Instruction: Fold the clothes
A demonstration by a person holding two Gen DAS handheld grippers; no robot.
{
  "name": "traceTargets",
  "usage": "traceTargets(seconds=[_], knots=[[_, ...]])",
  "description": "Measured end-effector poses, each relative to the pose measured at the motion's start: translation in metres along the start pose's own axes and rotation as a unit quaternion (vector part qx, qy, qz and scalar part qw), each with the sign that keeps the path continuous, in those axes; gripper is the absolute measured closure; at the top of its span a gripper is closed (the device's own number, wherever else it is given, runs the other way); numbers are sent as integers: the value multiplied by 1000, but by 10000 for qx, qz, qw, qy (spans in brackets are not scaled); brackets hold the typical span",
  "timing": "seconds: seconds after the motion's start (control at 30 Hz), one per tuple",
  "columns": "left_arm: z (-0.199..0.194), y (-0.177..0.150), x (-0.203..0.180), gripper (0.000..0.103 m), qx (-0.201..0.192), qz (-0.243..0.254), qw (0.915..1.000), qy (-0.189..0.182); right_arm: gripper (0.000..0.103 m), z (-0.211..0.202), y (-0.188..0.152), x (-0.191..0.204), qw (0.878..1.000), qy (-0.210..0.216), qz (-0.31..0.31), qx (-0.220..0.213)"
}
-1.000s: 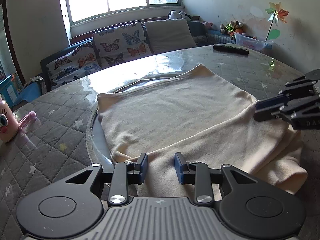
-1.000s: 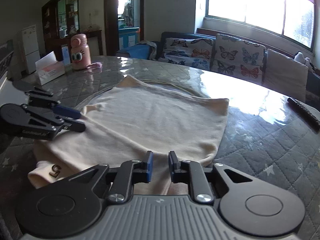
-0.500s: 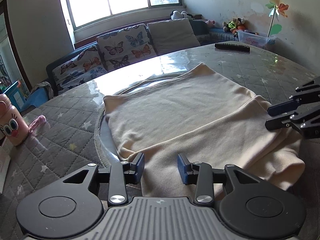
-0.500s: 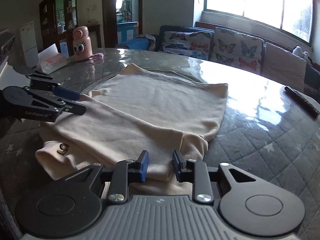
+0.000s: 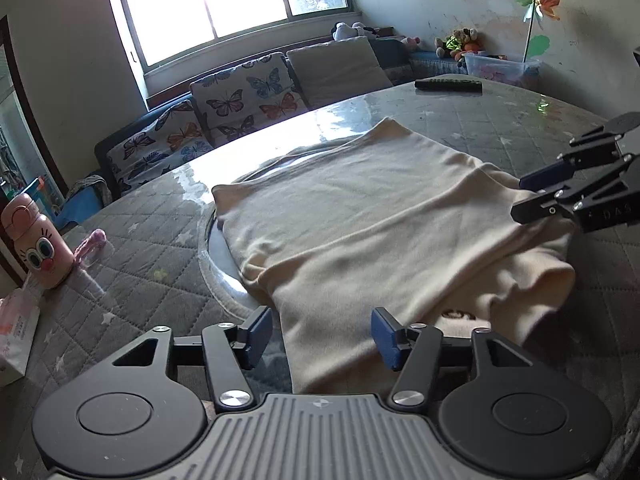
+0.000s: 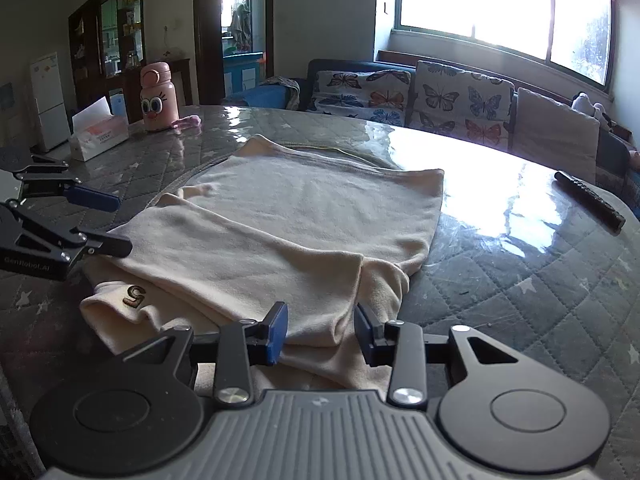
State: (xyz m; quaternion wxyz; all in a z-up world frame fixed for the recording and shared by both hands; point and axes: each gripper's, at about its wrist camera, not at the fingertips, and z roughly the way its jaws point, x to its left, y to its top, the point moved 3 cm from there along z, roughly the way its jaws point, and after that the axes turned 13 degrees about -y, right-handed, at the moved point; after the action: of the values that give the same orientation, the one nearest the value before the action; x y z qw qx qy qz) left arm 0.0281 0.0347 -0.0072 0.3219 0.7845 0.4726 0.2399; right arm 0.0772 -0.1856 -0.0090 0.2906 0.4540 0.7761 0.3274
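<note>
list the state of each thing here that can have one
left tool: open, empty
right tool: open, empty
cream garment: partly folded, lying on the table
pink bottle: upright, lid on
tissue box: open, tissue sticking up

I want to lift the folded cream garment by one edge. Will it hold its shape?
Probably not: the cream garment sags in soft rolls at its folded edge, so it looks floppy. It would likely drape and unfold. On the glossy table it may slide easily.
</note>
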Motion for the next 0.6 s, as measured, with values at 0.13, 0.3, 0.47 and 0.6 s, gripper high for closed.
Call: traceTargets(seconds=[0.13, 0.3, 0.47, 0.6], knots=[[-3, -6, -4, 36, 31, 37, 10000, 7, 54, -3, -1, 1, 10000, -33, 18, -2], [-6, -11, -8, 33, 58, 79, 9999, 43, 51, -10, -2, 5, 10000, -43, -33, -47], [-11, -15, -12, 31, 79, 120, 9998, 110, 44, -18, -3, 6, 9999, -81, -49, -115], [-14, -18, -16, 30, 86, 169, 9997, 149, 37, -25, -5, 7, 9998, -99, -74, -161]])
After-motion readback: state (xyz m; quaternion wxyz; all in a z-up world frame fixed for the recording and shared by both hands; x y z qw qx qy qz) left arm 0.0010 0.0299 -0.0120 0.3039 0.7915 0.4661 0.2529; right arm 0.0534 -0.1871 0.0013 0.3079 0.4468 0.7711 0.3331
